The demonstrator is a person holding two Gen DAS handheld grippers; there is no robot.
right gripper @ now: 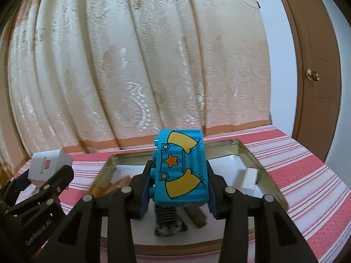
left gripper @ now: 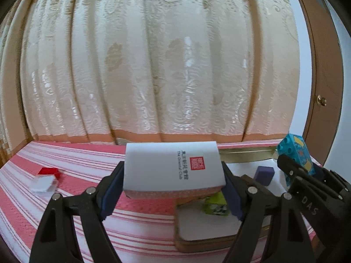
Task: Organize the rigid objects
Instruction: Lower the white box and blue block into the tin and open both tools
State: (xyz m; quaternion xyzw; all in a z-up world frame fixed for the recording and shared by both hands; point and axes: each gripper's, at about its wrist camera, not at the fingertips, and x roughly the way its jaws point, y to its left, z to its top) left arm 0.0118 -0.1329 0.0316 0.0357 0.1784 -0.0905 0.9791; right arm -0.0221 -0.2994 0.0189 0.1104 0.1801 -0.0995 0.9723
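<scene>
Left gripper (left gripper: 173,188) clamps white box (left gripper: 173,166) (red seal); right gripper (right gripper: 178,188) grips blue brick (right gripper: 182,168) over tray (right gripper: 252,155).

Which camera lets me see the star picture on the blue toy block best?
The right wrist view. There the blue toy block fills the middle, held in the right gripper, with its orange star and yellow sleeves facing the camera. The left wrist view shows the block only at the right edge, side-on, its star hidden.
</scene>
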